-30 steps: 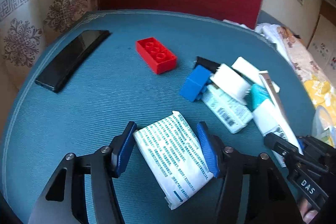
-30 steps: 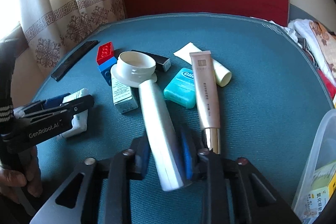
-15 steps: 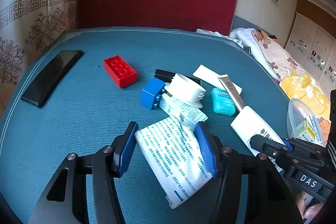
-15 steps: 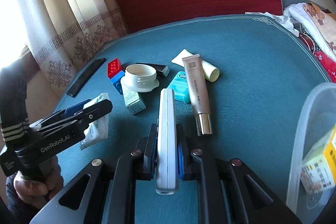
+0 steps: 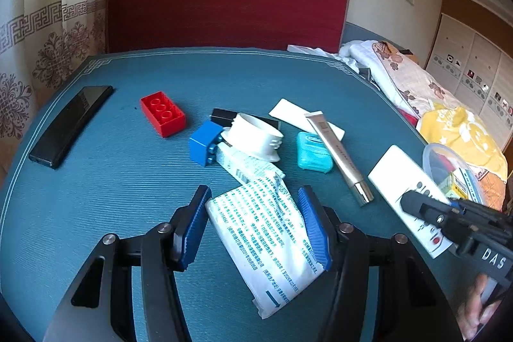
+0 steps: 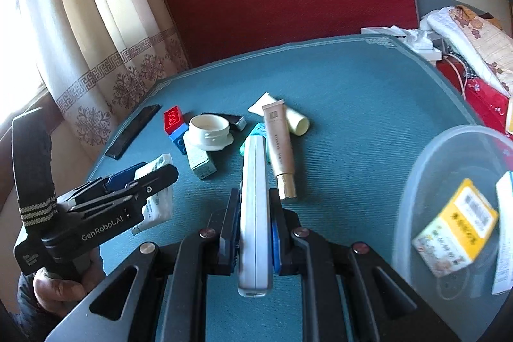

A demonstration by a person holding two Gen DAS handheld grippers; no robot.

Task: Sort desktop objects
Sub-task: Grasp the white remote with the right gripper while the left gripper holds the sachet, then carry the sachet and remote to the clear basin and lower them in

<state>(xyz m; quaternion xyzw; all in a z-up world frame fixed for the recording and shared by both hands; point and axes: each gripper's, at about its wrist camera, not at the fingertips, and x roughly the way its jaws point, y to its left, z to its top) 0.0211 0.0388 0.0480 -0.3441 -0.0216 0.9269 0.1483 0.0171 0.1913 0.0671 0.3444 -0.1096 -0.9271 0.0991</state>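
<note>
My left gripper (image 5: pixel 256 223) is shut on a white printed sachet (image 5: pixel 269 239) and holds it above the blue mat (image 5: pixel 112 175). It also shows in the right wrist view (image 6: pixel 128 191). My right gripper (image 6: pixel 255 213) is shut on a white remote control (image 6: pixel 255 197), held edge-up above the mat. The remote shows in the left wrist view (image 5: pixel 404 181) at the right. On the mat lie a red brick (image 5: pixel 163 112), a blue brick (image 5: pixel 203 146), a white jar (image 5: pixel 253 135), a teal floss box (image 5: pixel 312 153) and a beige tube (image 5: pixel 340 156).
A clear plastic tub (image 6: pixel 455 207) with a yellow box (image 6: pixel 458 223) inside stands at the right. A black phone (image 5: pixel 70 124) lies at the mat's left edge. A small printed box (image 6: pixel 200 162) lies by the jar. Bedding is piled beyond the right edge.
My right gripper has lifted the remote, turned it on edge and carried it right toward the tub. My left gripper has risen with the sachet and swung right.
</note>
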